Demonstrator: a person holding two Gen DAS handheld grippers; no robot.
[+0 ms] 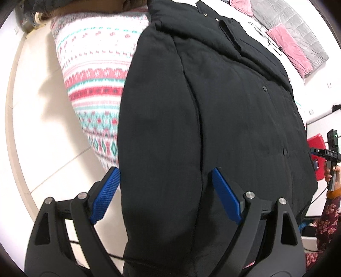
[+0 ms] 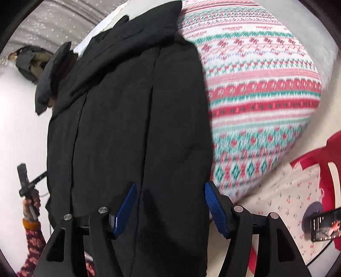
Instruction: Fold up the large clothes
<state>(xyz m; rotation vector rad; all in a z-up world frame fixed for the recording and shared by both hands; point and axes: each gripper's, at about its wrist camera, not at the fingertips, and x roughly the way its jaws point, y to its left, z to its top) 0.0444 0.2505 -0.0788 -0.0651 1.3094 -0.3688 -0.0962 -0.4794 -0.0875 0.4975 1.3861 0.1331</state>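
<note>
- One long black padded coat with snap buttons lies lengthwise on my pink, white and teal patterned fleece blanket, sleeves folded inward.
- My left gripper stands wide, blue pads astride the coat's hem fold.
- My right gripper gapes likewise, straddling its sleeve.
- Red plastic chair nearby.

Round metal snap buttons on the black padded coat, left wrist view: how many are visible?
4: two near the collar, one mid-front, one lower. Folds may hide more.
</note>
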